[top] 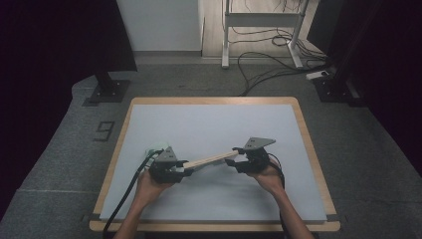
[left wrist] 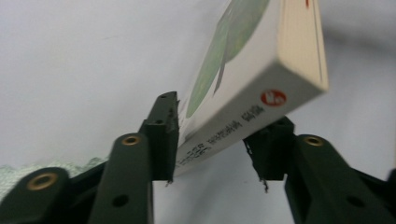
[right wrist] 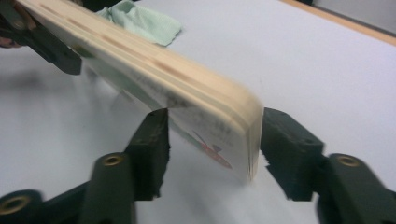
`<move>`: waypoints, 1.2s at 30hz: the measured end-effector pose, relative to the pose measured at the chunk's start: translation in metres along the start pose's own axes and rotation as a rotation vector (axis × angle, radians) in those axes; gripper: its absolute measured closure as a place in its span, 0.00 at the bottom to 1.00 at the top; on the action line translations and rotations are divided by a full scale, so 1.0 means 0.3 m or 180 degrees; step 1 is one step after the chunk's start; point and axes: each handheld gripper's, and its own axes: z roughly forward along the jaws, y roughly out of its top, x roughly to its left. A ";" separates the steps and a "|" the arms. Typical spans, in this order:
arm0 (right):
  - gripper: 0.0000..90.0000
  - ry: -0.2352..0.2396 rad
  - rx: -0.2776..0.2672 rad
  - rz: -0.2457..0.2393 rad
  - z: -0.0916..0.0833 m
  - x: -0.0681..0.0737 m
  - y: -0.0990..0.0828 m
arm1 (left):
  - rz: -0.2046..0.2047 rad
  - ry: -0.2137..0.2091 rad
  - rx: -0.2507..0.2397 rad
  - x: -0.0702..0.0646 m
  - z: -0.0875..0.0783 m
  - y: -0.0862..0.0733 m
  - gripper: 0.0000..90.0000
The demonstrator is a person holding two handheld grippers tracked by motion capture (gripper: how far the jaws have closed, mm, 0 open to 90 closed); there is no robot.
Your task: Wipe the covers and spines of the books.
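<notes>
Low in the centre of the high view, a closed book (top: 211,160) hangs above the grey mat (top: 214,124), bridging both grippers, its long axis running from lower left up to the right. The left gripper (top: 185,169) has one pad (left wrist: 164,128) on the cover and the other standing clear, so it is apart. The right gripper (top: 238,158) brackets the far end; I cannot tell whether it clamps. Farther left lies a green cloth (top: 151,150).
</notes>
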 end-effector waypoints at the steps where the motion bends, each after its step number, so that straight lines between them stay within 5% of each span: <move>1: 0.42 0.0010 0.0025 -0.0013 -0.005 0.002 -0.001 | -0.0009 0.0015 -0.0029 -0.009 -0.005 -0.001 0.57; 13: 0.31 0.0042 0.0152 0.0077 -0.044 0.031 -0.038 | -0.0132 0.0025 -0.0024 -0.080 -0.007 -0.029 0.29; 20: 0.31 0.0059 0.0220 0.0108 -0.062 0.049 -0.095 | -0.0086 0.0056 0.0090 -0.137 0.012 -0.056 0.22; 25: 0.31 0.0076 0.0219 0.0137 -0.074 0.067 -0.134 | -0.0175 0.0062 0.0107 -0.168 0.024 -0.075 0.19; 36: 0.31 0.0132 0.0250 0.0202 -0.094 0.089 -0.213 | -0.0149 0.0286 0.0289 -0.227 0.051 -0.115 0.16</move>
